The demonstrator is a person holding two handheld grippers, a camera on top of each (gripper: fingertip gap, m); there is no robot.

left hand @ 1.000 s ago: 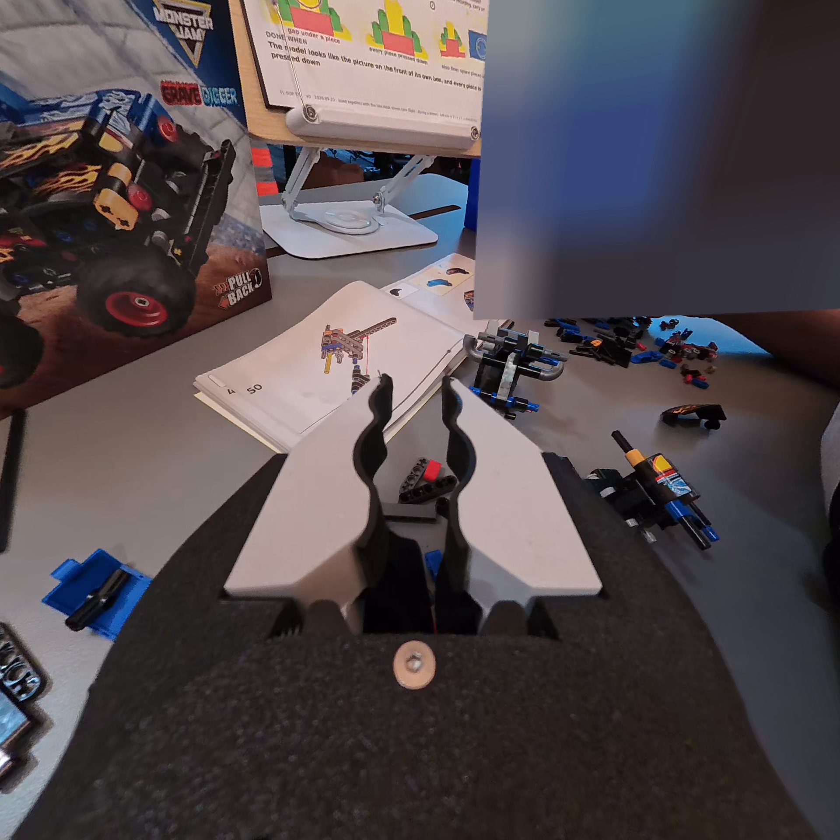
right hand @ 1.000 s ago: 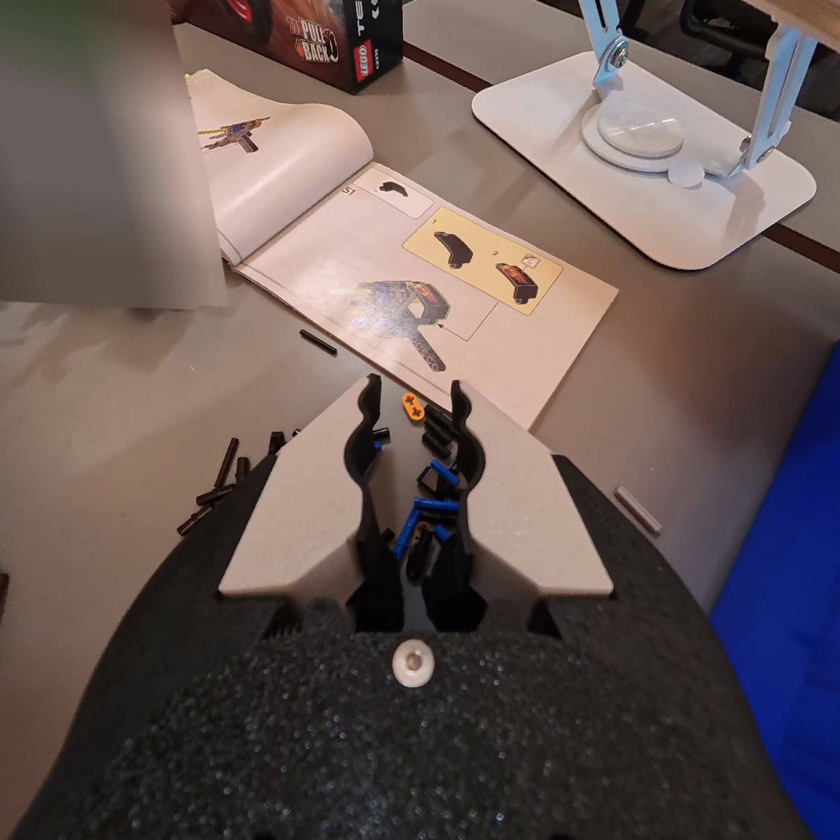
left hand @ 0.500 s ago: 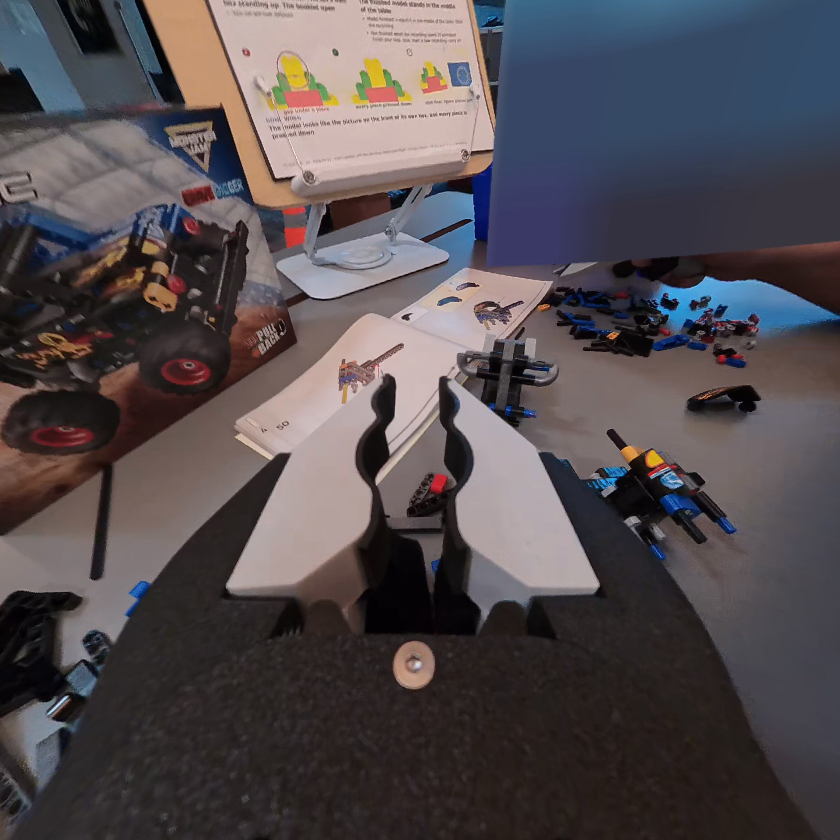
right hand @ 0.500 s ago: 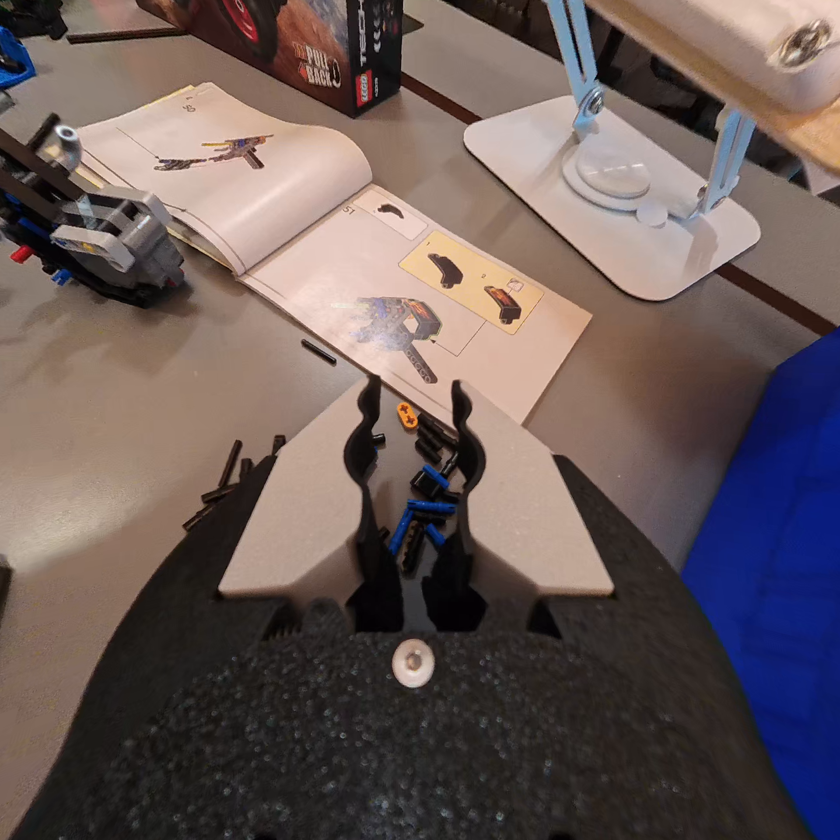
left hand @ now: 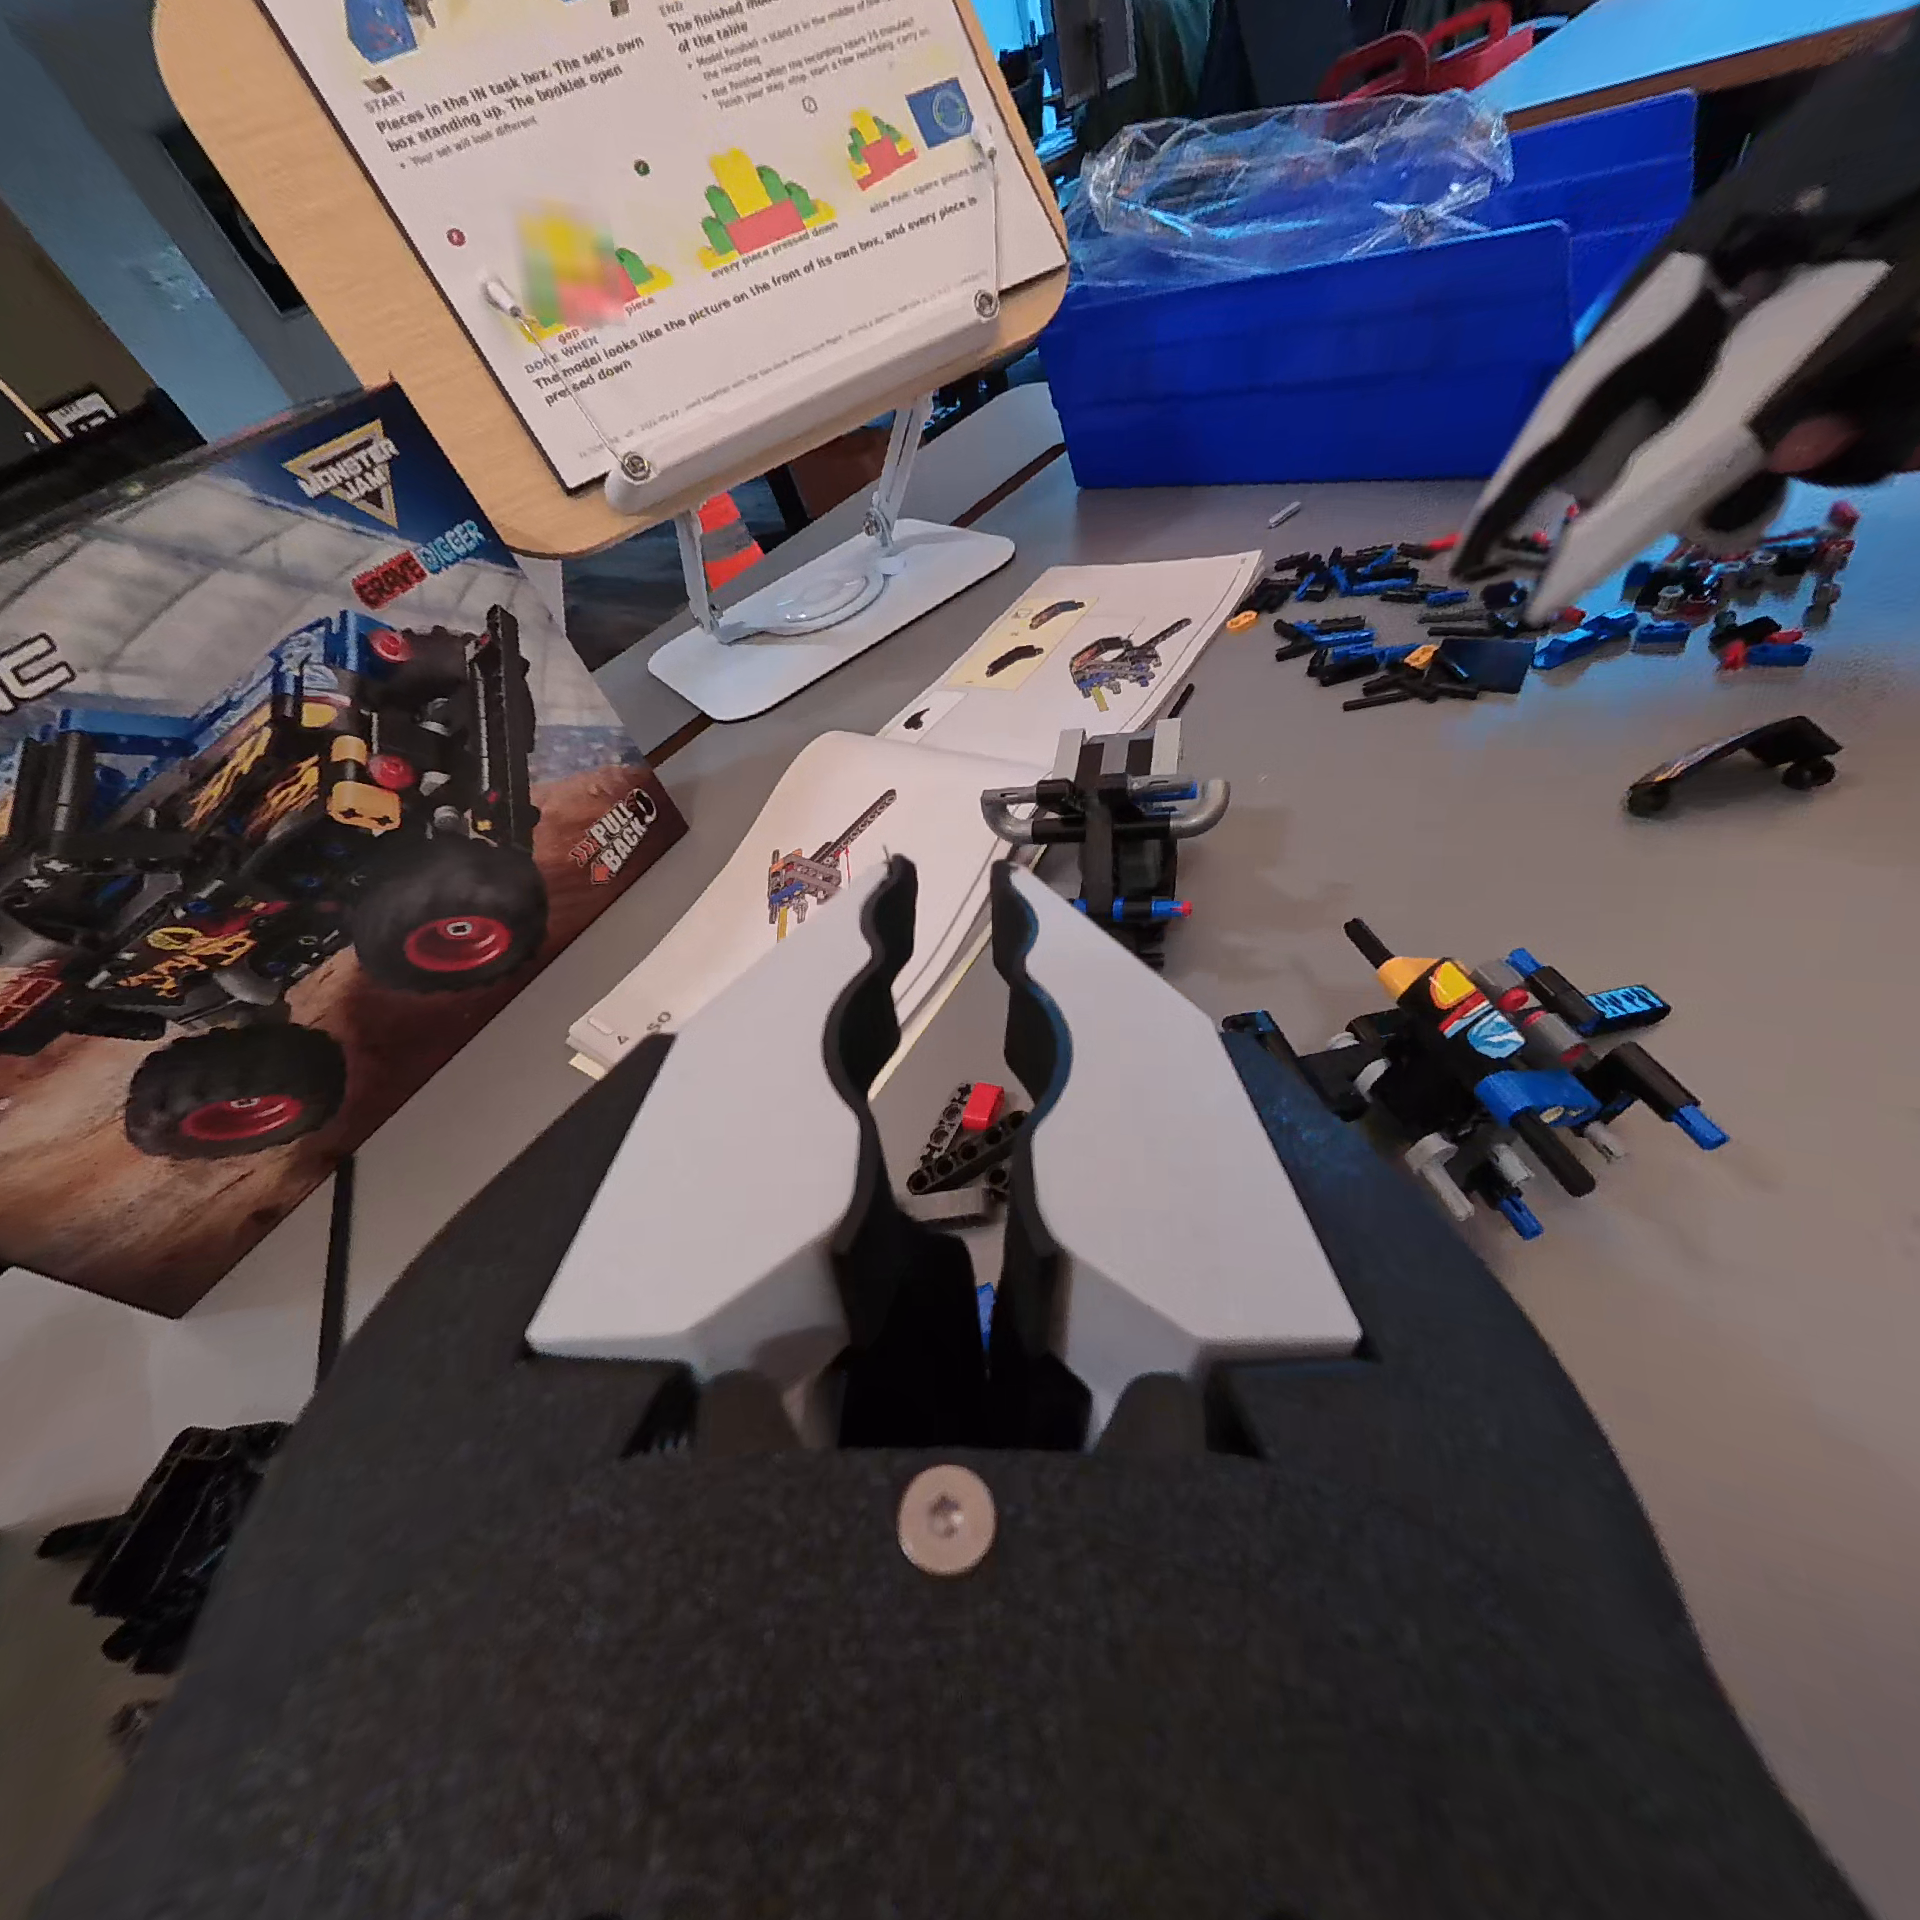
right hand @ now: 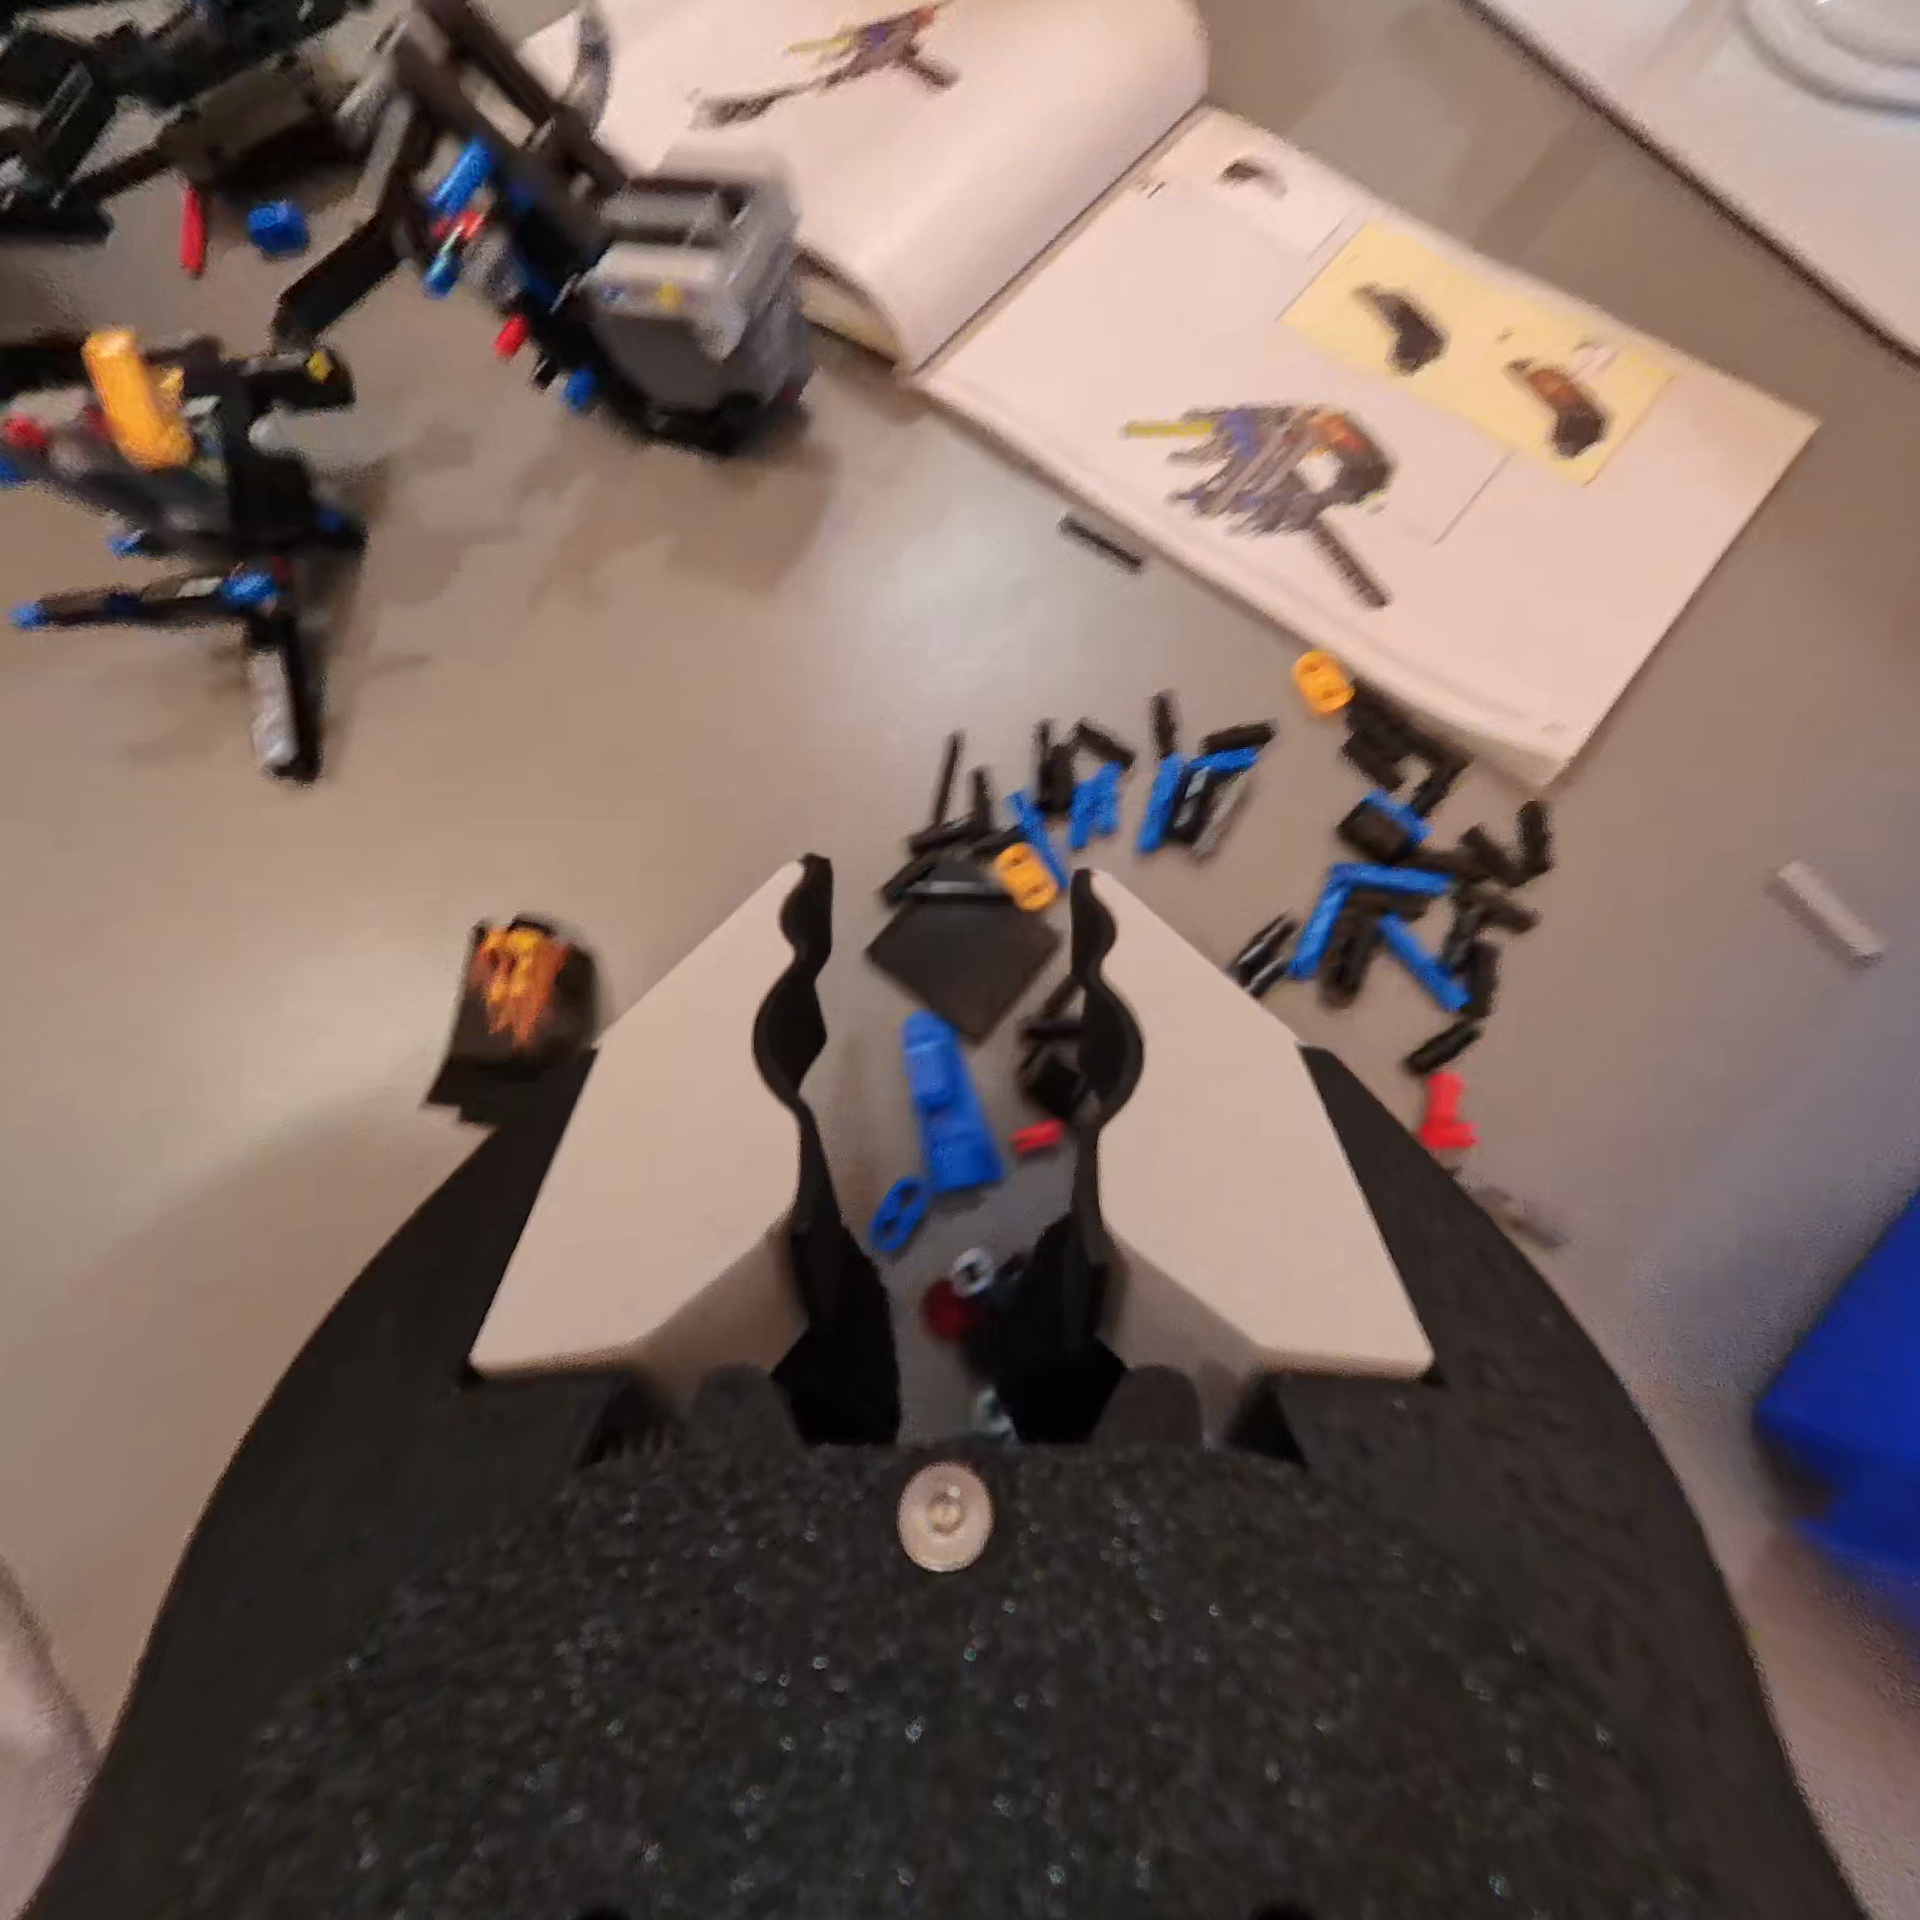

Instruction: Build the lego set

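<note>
- The scatter of small black and blue plastic pins and beams (right hand: 1340,883) lies on the grey tabletop (right hand: 623,748), running from 12 to 2 o'clock of the right tool (right hand: 945,883). That tool hangs above the pile with its jaws spread and nothing between them.
- Framed between its jaws are a flat black square tile (right hand: 961,961), a blue curved brick (right hand: 945,1101) and a small orange connector (right hand: 1027,871), all crowded together. Risk: closing here could catch two pieces at once, or flick a neighbour across the tabletop.
- The right wrist view is smeared, so I judge the tool to be moving quickly; a fast descent could push the loose pieces apart instead of gripping one.
- A black flame-printed panel (right hand: 520,982) sits at 9 o'clock of the tool, just beside its left finger, and could be knocked.
- The grey-and-black half-built chassis (left hand: 1117,831) stands at 1 o'clock of the left tool (left hand: 951,883), against the open white instruction booklet (left hand: 790,894). The left tool is also spread and empty, over a short black beam with a red stud (left hand: 966,1138).
- A black, blue and yellow sub-assembly (left hand: 1496,1070) lies at 3 o'clock; a careless sweep could dislodge its protruding pins.
- The printed cardboard set box (left hand: 270,790) stands at 10 o'clock, well apart.
</note>
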